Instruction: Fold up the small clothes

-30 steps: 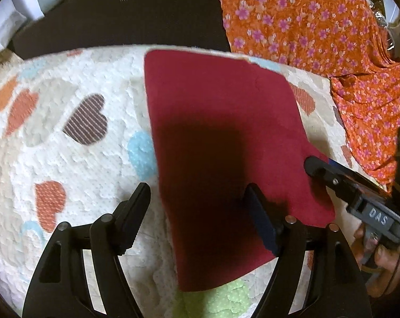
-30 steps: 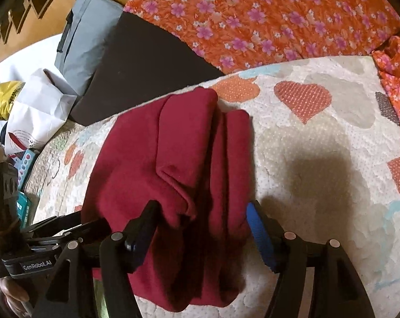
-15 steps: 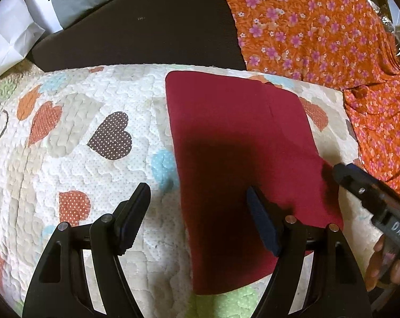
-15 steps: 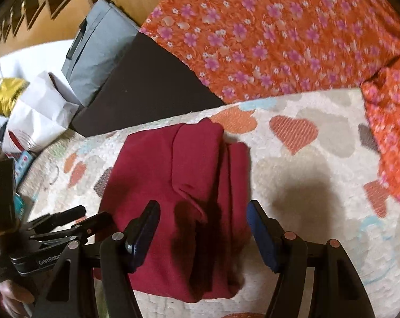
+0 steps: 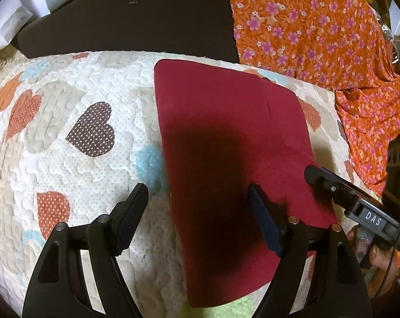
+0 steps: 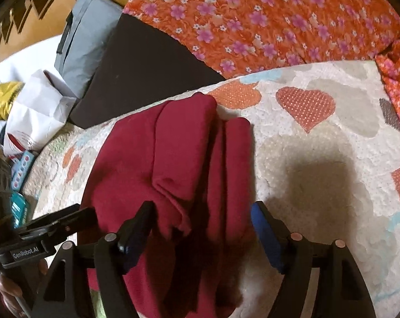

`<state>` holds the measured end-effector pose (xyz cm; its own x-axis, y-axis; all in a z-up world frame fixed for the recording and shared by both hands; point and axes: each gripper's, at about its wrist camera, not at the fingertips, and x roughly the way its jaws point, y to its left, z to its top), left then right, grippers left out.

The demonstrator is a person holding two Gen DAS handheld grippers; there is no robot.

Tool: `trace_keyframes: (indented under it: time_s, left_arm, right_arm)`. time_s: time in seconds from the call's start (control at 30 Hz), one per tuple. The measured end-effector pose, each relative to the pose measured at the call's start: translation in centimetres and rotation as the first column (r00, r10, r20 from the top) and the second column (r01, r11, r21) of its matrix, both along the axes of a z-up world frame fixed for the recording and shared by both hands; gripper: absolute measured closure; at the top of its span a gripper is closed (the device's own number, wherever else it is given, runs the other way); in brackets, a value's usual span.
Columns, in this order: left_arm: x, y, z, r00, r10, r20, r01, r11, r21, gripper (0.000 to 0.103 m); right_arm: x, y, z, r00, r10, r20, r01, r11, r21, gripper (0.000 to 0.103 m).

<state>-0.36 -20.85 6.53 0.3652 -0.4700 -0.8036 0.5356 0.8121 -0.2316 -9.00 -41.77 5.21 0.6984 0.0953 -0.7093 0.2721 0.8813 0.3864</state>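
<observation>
A dark red garment (image 5: 226,143) lies folded into a long flat panel on a cream quilt with coloured hearts (image 5: 67,132). My left gripper (image 5: 200,214) is open and empty, low over the garment's near left edge. My right gripper (image 6: 202,228) is open and empty over the garment's near end, where the red cloth (image 6: 173,159) shows stacked folds and a loose flap. The right gripper's finger also shows in the left wrist view (image 5: 332,185) at the garment's right edge. The left gripper shows in the right wrist view (image 6: 54,225) at the left.
Orange flowered fabric (image 5: 319,26) lies along the quilt's far and right sides. A black cushion (image 5: 133,16) and a grey-blue one (image 6: 86,39) lie beyond the far edge. White and yellow bags (image 6: 33,106) and a teal box (image 6: 19,167) sit at the left.
Both grippers lifted back from the garment, then came down closer to it. Both stayed open. The garment has not moved.
</observation>
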Motion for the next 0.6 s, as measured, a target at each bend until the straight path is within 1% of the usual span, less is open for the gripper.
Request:
trace_keyframes:
  time_s: [0.03, 0.13, 0.17, 0.2, 0.3, 0.37, 0.43, 0.5, 0.53, 0.57, 0.6]
  left_arm:
    - [0.1, -0.1, -0.1, 1.000, -0.004, -0.001, 0.004, 1.000, -0.001, 0.024]
    - [0.6, -0.3, -0.7, 1.000, -0.014, -0.017, 0.014, 1.000, -0.007, 0.022]
    - [0.8, -0.3, -0.9, 1.000, -0.015, -0.024, 0.014, 1.000, -0.011, 0.020]
    - [1.0, -0.3, -1.1, 0.999, -0.012, -0.031, 0.011, 1.000, -0.018, 0.017]
    - [2.2, -0.6, -1.7, 0.998, -0.015, -0.064, 0.012, 0.998, -0.057, 0.014]
    - [3.0, -0.9, -2.3, 0.994, -0.007, -0.111, -0.003, 0.996, -0.092, 0.012]
    - [3.6, -0.8, -2.9, 0.987, 0.000, -0.162, -0.022, 0.990, -0.136, 0.012]
    - [3.8, -0.9, -3.2, 0.983, 0.001, -0.183, -0.030, 0.987, -0.158, 0.012]
    - [3.7, -0.9, -3.2, 0.983, 0.000, -0.182, -0.030, 0.986, -0.163, 0.012]
    - [3.6, -0.9, -3.2, 0.984, -0.002, -0.177, -0.028, 0.986, -0.166, 0.013]
    - [3.5, -1.1, -3.2, 0.985, -0.010, -0.173, -0.020, 0.985, -0.170, 0.025]
  right_arm:
    - [0.1, -0.2, -0.2, 1.000, -0.002, 0.001, 0.002, 1.000, 0.011, 0.023]
    - [0.5, -0.6, -0.9, 1.000, 0.003, 0.004, -0.003, 0.999, 0.040, 0.019]
    - [0.8, -0.7, -1.0, 1.000, 0.008, 0.000, -0.008, 0.999, 0.042, 0.016]
    - [0.9, -0.7, -1.1, 1.000, 0.011, 0.000, -0.011, 0.999, 0.045, 0.015]
    - [1.4, -1.0, -1.4, 1.000, 0.027, 0.005, -0.028, 0.996, 0.080, 0.015]
    - [1.6, -1.2, -1.7, 0.999, 0.035, 0.009, -0.036, 0.994, 0.108, 0.015]
    - [1.9, -1.3, -1.9, 0.999, 0.043, 0.011, -0.044, 0.991, 0.124, 0.014]
    - [2.3, -1.2, -2.0, 0.998, 0.056, 0.020, -0.058, 0.991, 0.124, 0.014]
    - [2.5, -1.0, -2.1, 0.998, 0.065, 0.027, -0.067, 0.990, 0.121, 0.013]
    - [2.6, -0.9, -2.2, 0.997, 0.071, 0.032, -0.074, 0.990, 0.117, 0.014]
    - [2.8, -0.6, -2.1, 0.995, 0.089, 0.041, -0.093, 0.990, 0.106, 0.020]
